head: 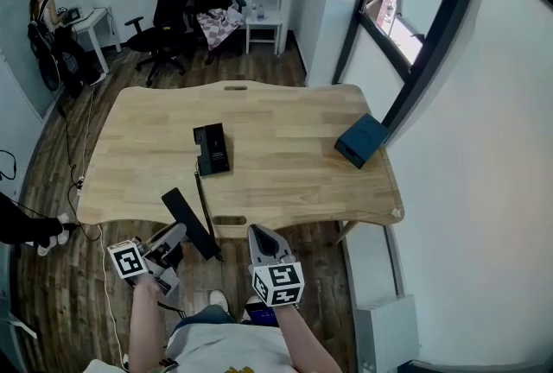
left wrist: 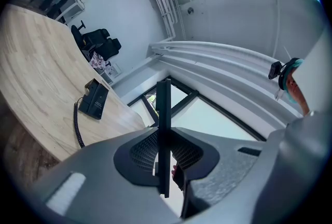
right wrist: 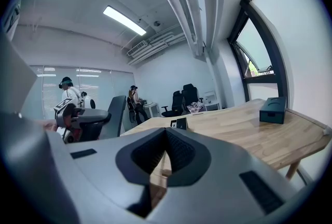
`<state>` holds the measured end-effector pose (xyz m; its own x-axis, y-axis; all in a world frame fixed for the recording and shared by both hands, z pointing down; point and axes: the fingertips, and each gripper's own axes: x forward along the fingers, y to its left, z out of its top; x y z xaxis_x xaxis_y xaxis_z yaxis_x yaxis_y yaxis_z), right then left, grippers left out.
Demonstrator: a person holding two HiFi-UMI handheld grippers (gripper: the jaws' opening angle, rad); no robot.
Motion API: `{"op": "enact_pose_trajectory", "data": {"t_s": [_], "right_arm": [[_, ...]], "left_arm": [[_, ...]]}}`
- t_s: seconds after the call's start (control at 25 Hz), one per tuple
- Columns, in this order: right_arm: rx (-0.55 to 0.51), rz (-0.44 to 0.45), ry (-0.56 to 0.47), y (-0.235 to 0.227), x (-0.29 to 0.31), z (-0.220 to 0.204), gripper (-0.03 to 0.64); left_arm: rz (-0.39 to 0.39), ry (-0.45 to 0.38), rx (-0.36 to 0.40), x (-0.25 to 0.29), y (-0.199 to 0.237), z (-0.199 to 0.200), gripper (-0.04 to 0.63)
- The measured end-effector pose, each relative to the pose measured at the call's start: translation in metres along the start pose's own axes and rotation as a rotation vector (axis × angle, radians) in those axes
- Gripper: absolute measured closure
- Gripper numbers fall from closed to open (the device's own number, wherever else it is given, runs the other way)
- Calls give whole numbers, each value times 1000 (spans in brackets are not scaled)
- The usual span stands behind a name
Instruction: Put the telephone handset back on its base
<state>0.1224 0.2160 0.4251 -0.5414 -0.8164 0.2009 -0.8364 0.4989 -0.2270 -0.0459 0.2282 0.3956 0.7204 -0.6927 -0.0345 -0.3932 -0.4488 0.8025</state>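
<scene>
Looking down from head height, a pale wooden table fills the middle of an office room. The black telephone base lies flat near the table's centre. A dark box sits well apart from it by the right edge. The black handset is off the base, held just in front of the table's near edge, apparently over the wooden floor rather than touching the tabletop. A dark cord runs from the base across the near edge to the handset. The left gripper pinches the handset; from that gripper's own camera the handset is a thin upright bar clamped between the two jaws. The right gripper hangs just beside it, to the right, its jaws pressed together with nothing in them. Black office chairs stand beyond the far side of the table.
</scene>
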Motion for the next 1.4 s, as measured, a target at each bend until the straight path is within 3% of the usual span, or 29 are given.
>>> {"op": "enact_pose_trajectory", "data": {"t_s": [0.56,1.08,1.4], "right_arm": [[8,-12,32,-26,54,-1,611],[25,-83,84,-73,201,11,611],[62,-129,102,-84,262,15,611]], "left_arm": [[-24,40,-21,43,38,25,526],[-73,129,-93,118,145,112,526],[-150,212,-121,149,179,146,526]]}}
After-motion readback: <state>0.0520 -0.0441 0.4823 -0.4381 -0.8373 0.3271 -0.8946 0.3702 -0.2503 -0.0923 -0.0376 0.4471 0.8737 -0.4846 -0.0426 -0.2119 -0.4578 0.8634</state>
